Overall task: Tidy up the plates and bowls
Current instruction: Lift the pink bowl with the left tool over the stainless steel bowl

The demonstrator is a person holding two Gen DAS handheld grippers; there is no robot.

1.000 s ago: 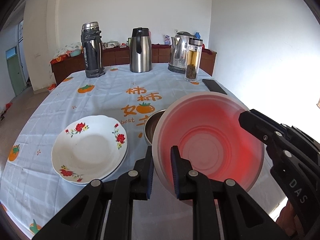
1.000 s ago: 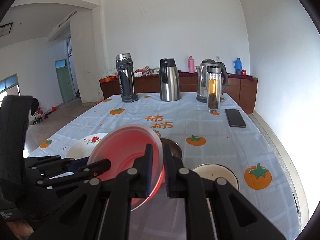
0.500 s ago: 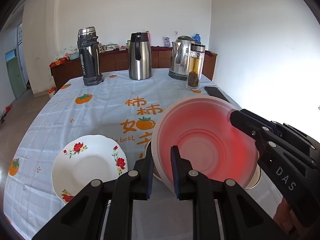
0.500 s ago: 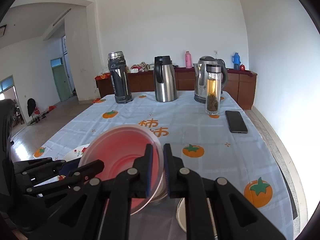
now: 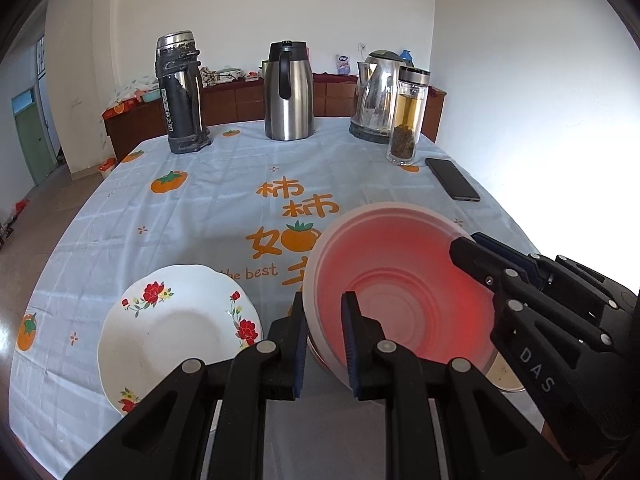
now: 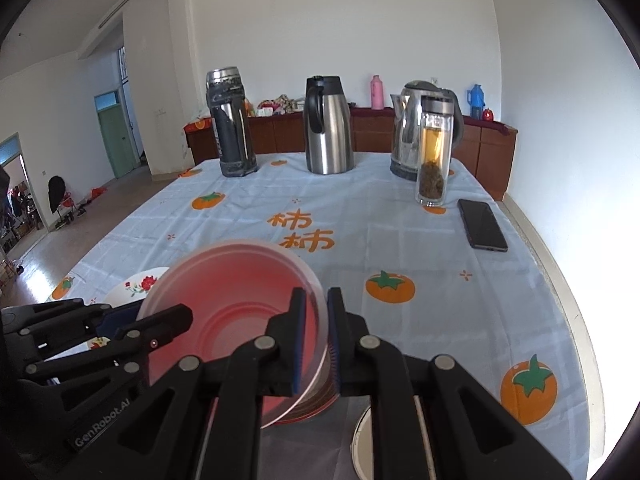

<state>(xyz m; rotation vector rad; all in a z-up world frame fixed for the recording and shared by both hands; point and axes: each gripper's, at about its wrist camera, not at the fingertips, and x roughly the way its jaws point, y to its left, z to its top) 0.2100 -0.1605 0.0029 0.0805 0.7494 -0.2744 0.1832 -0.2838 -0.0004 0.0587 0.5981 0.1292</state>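
In the left wrist view, my left gripper (image 5: 323,338) has its fingers clamped on the near rim of the red bowl (image 5: 404,292), which is tilted above the bench (image 5: 200,216), and the flowered plate (image 5: 176,332) lies on the cloth just to the left. My right gripper (image 5: 466,246) pinches the opposite rim there. In the right wrist view, my right gripper (image 6: 316,340) has its fingers clamped on the bowl's rim, the left gripper (image 6: 176,316) bites the far side, and another bowl (image 6: 360,436) stands below.
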